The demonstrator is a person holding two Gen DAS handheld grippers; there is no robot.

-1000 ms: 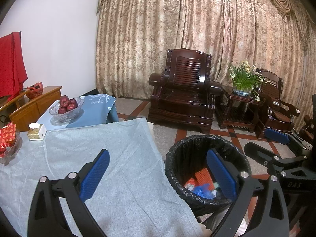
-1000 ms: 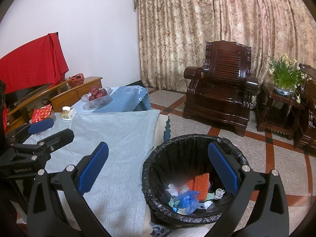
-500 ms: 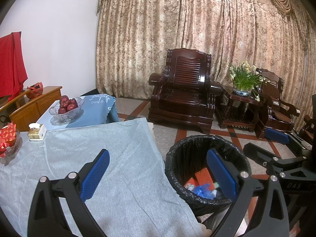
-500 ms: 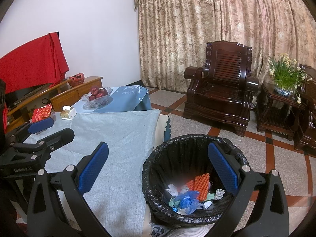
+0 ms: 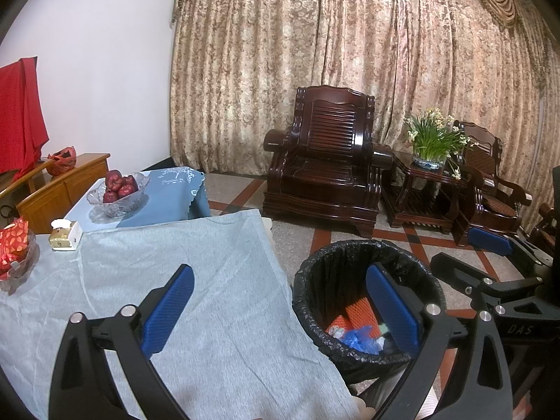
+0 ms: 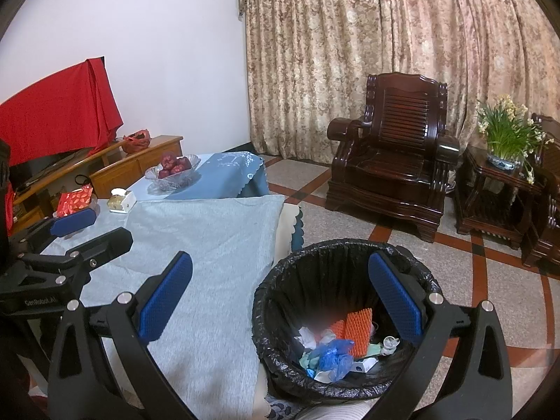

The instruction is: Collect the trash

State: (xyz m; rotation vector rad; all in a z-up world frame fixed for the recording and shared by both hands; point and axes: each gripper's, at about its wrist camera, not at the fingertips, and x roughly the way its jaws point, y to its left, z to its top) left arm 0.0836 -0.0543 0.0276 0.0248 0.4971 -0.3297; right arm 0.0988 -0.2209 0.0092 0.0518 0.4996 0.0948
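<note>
A black-lined trash bin (image 5: 315, 280) (image 6: 276, 290) stands on the floor by the table's right edge. It holds trash: orange foam netting (image 6: 357, 329), a blue bag (image 6: 332, 353), white scraps. My left gripper (image 5: 280, 308) is open and empty, spanning the table edge and the bin. My right gripper (image 6: 280, 301) is open and empty over the bin's near rim. Each gripper shows in the other's view: the right one in the left wrist view (image 5: 490, 259), the left one in the right wrist view (image 6: 84, 231).
A table with a grey cloth (image 5: 157, 280) (image 6: 210, 245) carries a glass bowl of apples (image 5: 119, 189), a small white-gold box (image 5: 64, 236) and a red packet (image 5: 14, 245). A dark wooden armchair (image 5: 329, 171), side table with flowers (image 5: 430, 147) and tiled floor lie beyond.
</note>
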